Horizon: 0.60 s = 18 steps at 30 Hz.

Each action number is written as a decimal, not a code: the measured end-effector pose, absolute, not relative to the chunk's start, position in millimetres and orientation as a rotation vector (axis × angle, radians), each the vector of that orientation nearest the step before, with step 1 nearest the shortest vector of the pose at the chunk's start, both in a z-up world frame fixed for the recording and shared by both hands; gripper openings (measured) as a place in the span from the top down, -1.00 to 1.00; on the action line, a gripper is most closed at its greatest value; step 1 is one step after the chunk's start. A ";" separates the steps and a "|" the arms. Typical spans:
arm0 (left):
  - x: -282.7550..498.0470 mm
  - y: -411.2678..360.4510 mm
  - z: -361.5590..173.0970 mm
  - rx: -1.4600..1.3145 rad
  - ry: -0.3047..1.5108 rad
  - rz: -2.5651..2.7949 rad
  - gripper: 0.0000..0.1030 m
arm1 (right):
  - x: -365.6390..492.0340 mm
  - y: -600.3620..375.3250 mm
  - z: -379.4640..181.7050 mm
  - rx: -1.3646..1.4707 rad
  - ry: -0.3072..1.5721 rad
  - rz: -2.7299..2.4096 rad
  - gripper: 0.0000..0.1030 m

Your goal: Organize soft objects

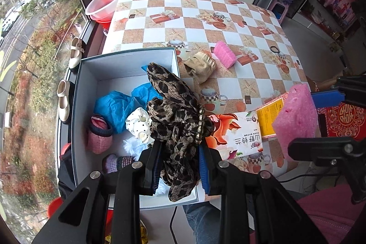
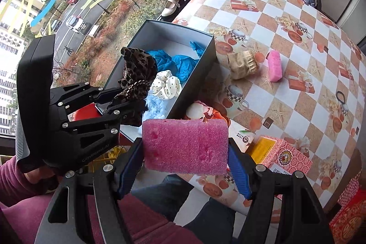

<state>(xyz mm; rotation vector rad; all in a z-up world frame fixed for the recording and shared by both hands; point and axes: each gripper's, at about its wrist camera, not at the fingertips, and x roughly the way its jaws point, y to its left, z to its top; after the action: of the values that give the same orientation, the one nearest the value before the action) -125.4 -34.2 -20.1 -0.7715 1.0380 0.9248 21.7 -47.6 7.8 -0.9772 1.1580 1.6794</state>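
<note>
**Both tools loaded, box at 10 o'clock**

Left tool [image 1: 177, 166] pinching crumpled leopard-print fabric scarf [image 1: 176, 116], hanging over open grey cardboard box [image 1: 128, 54]. Right tool [image 2: 185, 169] clamping pink rectangular foam sponge [image 2: 185, 145], long axis crosswise between pads, above worktop [image 2: 286, 56] near edge; box up-left, 10 o'clock. Left nearer.

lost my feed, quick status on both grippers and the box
Left gripper shut on leopard scarf, above open box. Right gripper shut on pink sponge. Nothing blocking the box.
</note>
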 end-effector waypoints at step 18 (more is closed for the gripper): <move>-132.9 -28.5 -20.7 -0.783 1.035 0.943 0.41 | 17.7 -42.4 8.8 -0.977 1.158 1.688 -0.39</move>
<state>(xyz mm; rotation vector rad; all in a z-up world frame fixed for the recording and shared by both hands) -132.9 -28.6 -20.7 -0.7828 1.0346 0.9427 17.7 -42.4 8.8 -0.9771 1.1584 1.6882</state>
